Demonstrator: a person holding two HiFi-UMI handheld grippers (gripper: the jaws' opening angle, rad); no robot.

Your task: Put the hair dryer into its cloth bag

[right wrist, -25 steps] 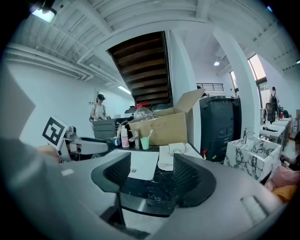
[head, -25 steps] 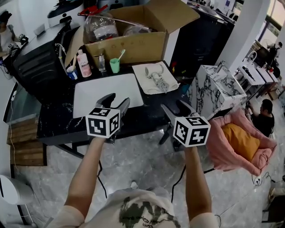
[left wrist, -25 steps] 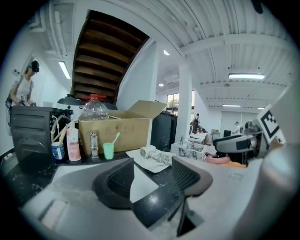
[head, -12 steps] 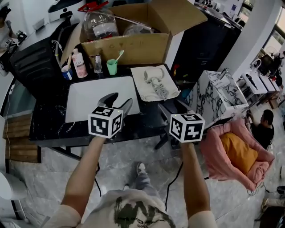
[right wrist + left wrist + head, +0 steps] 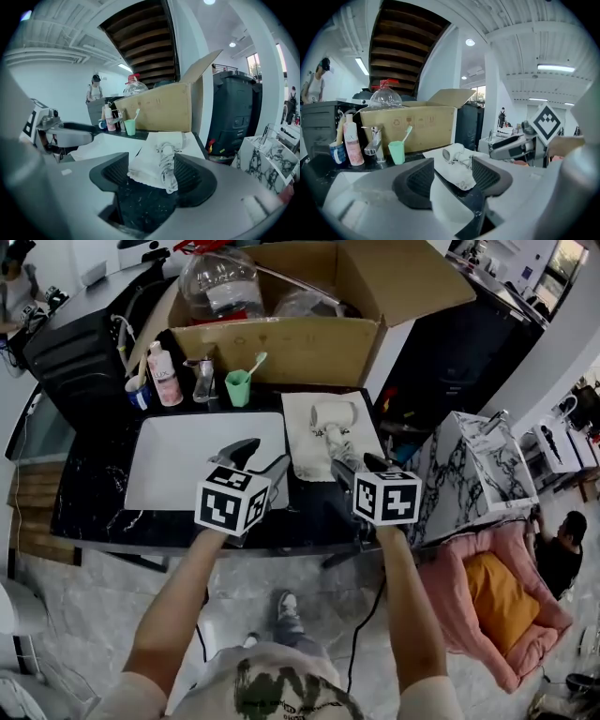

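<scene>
Left gripper (image 5: 258, 458) wide open, empty. Right gripper (image 5: 359, 465) jaws have just been opening, nothing between them. Just beyond, the hair dryer (image 5: 330, 420) lies on its cloth bag (image 5: 302, 444)

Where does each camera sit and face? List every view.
Head view: person's head, steeply down at the table; forearms, left gripper and right gripper show.
Left gripper view: on it, along open empty jaws toward the hair dryer.
Right gripper view: likewise; jaws just opening, nothing between.
All share hair dryer on cloth bag.
</scene>
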